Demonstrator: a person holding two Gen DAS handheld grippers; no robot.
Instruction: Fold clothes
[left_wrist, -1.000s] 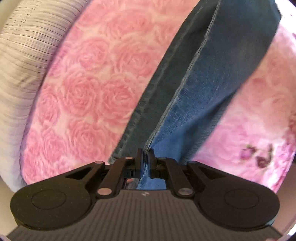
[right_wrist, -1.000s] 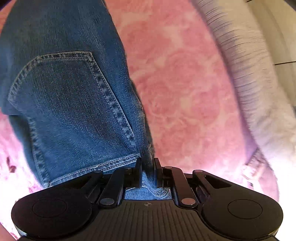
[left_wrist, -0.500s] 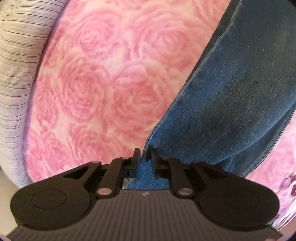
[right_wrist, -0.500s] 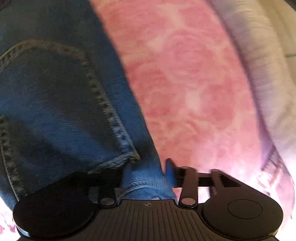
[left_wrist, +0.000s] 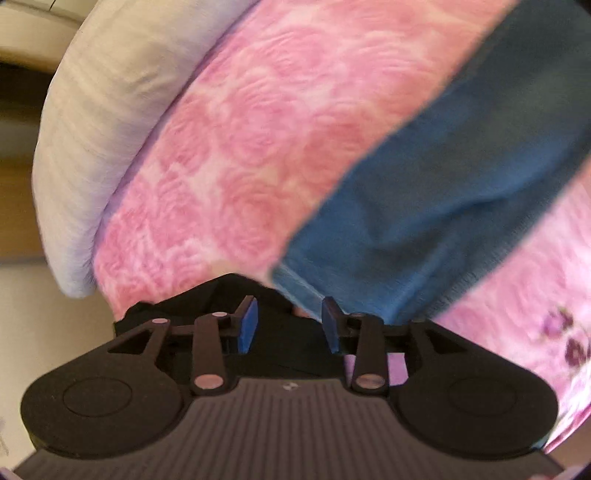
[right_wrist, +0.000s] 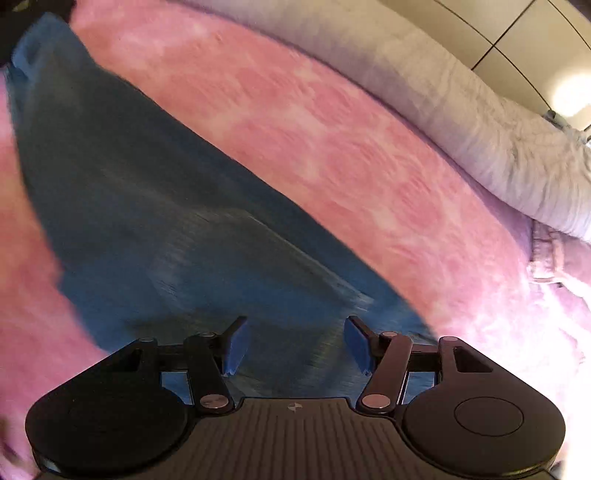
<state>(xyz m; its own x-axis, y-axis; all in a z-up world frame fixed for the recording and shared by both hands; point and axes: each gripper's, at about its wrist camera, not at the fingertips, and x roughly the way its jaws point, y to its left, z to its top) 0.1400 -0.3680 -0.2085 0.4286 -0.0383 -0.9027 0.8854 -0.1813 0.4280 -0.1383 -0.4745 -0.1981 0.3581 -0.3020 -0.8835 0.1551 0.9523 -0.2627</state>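
Blue denim jeans (left_wrist: 443, 206) lie folded lengthwise on a pink rose-patterned blanket (left_wrist: 258, 147). In the left wrist view my left gripper (left_wrist: 290, 325) is open and empty, just behind the near hem end of the jeans. In the right wrist view the jeans (right_wrist: 155, 206) stretch away to the upper left across the blanket (right_wrist: 351, 147), a back pocket faintly visible. My right gripper (right_wrist: 293, 345) is open and empty, hovering over the near end of the jeans. Both views are motion-blurred.
A pale grey-white striped bedsheet (left_wrist: 96, 122) borders the blanket on the left, and it shows in the right wrist view (right_wrist: 461, 96) at the upper right. A dark object (left_wrist: 221, 295) sits below the left gripper. Tiled wall (right_wrist: 517, 33) lies beyond.
Both grippers were shut on the jeans and have opened, letting the jeans go. Both have pulled back and up, and the jeans now lie flat on the blanket.
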